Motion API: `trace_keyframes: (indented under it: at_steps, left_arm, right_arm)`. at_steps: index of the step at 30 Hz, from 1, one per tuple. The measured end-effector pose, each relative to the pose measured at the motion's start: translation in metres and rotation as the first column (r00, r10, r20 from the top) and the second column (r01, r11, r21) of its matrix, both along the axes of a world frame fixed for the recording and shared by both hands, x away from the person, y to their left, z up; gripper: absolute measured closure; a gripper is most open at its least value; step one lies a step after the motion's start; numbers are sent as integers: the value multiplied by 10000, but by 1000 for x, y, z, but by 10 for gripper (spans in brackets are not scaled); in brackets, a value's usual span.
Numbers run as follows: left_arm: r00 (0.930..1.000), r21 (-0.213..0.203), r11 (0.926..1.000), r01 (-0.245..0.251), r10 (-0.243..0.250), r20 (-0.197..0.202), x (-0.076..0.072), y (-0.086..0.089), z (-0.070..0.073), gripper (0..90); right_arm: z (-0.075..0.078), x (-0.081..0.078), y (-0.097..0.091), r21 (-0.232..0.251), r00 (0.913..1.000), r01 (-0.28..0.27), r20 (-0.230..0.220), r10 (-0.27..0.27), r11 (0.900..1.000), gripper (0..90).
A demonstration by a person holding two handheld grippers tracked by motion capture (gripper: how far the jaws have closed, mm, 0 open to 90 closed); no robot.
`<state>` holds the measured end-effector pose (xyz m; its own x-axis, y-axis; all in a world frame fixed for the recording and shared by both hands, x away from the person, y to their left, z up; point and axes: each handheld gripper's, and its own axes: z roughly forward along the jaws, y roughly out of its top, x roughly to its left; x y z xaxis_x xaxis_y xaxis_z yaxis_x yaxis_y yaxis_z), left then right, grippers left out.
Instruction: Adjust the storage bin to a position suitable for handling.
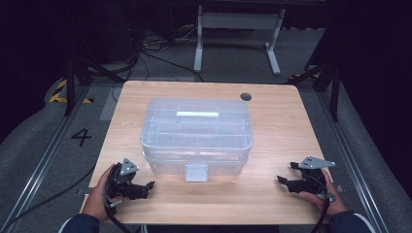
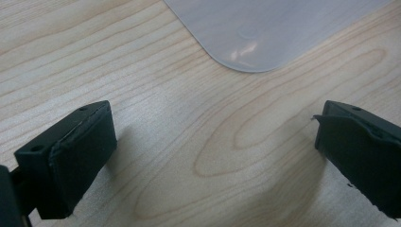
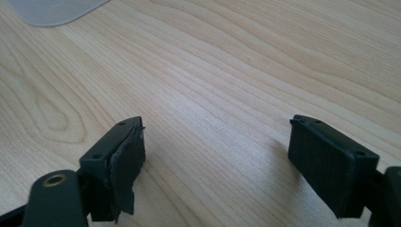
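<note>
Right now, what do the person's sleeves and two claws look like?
Both sleeves are dark blue. The left claw and right claw are black, each topped by a grey three-cornered plate, with a black cable trailing back. Up close, the jaws are blocky black pads with small screw holes.

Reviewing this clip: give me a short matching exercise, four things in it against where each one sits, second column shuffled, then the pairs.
Things:
1. clear plastic box
2. left gripper
3. right gripper
4. dark round hole

Places:
A. table's far right corner
B. near left of the table
C. middle of the table
D. near right of the table

Pairs: 1-C, 2-B, 3-D, 4-A
</note>
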<state>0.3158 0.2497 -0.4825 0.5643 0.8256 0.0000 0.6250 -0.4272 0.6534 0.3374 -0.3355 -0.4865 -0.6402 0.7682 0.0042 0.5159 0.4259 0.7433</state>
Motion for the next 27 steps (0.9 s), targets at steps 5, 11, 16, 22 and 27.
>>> trace_keyframes:
  at_steps: [5,11,16,22,27]
  left_arm:
    - [10000,-16,10000,-10,10,-49,5,0,0,0]
    - [9999,16,10000,-91,91,52,5,1,0,1]
    - [9999,-9,9999,161,-161,-2,5,4,0,1]
    - [9991,37,9991,413,-413,23,5,7,0,2]
    - [9964,4,9964,850,-850,-11,7,12,0,2]
  right_arm:
    - [0,0,0,-5,10000,-3,0,3,10000,199]
    - [0,1,1,10,9999,106,-46,-105,9999,176]
    - [1,3,-1,-176,9999,46,-120,-48,9998,153]
    - [2,4,-4,-236,9996,122,-243,-127,9996,159]
    - [4,4,-5,-240,9997,100,-200,-105,9997,219]
